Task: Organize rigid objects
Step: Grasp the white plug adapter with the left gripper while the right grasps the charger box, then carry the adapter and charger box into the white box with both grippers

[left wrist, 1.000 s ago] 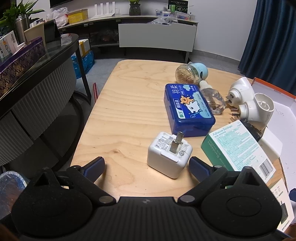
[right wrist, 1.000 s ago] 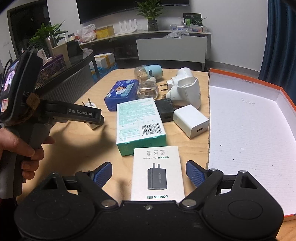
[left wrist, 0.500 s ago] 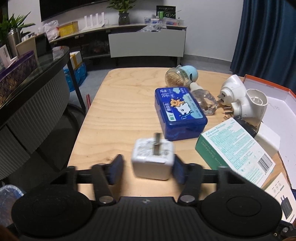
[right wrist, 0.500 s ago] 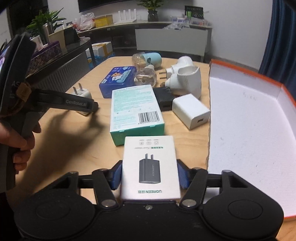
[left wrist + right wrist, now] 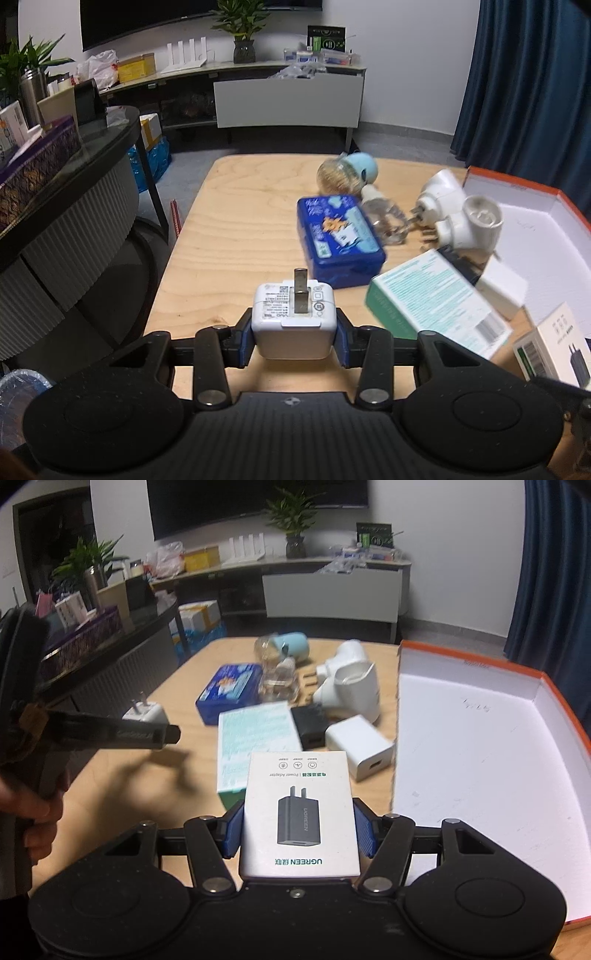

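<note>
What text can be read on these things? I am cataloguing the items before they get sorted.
"UGREEN" and "Power Adapter": on the white adapter box held in the right claw.
White charger in the left claw: label too small.
Green box, blue case: print blurred.
Tray: scribble unreadable.

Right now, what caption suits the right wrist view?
Right gripper clamps a charger box beside the open cardboard box.

A potted plant (image 5: pixel 242 35) is standing on a long sideboard (image 5: pixel 240 68) at upper centre. A dark blue curtain (image 5: pixel 524 81) is hanging at upper right. A curved dark counter (image 5: pixel 74 177) is occupying the left edge.
</note>
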`<state>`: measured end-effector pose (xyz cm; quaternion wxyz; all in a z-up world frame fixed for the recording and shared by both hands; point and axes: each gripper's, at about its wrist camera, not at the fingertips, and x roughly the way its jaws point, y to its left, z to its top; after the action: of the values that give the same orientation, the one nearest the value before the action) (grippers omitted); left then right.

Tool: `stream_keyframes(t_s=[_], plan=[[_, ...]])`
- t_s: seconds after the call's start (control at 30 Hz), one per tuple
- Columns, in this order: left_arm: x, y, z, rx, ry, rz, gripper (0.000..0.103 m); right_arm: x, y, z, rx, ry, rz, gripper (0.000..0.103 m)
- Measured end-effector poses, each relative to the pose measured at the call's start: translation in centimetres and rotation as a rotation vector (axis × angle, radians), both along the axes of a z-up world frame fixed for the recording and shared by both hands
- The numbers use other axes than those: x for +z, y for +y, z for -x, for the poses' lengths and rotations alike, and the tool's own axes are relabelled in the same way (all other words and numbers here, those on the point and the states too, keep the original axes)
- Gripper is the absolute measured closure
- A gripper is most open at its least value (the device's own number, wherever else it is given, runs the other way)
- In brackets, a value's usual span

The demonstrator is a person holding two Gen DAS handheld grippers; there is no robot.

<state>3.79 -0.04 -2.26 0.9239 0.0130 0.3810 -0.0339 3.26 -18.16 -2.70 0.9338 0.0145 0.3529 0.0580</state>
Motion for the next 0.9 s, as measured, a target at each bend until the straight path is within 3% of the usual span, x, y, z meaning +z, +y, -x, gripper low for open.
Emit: stream_keyframes(t_s=[0.43, 0.9], plan=[[4.5, -5.1, 1.1, -0.092, -0.035, 0.022, 0.061, 3.9, -5.7, 0.6, -0.133, -0.083, -0.037, 0.032], [4.7, -12.6, 1.3, -0.176, -0.025, 0.077, 0.061, 4.2, -11.9, 1.7, -0.246, -0.106, -0.046, 0.032]])
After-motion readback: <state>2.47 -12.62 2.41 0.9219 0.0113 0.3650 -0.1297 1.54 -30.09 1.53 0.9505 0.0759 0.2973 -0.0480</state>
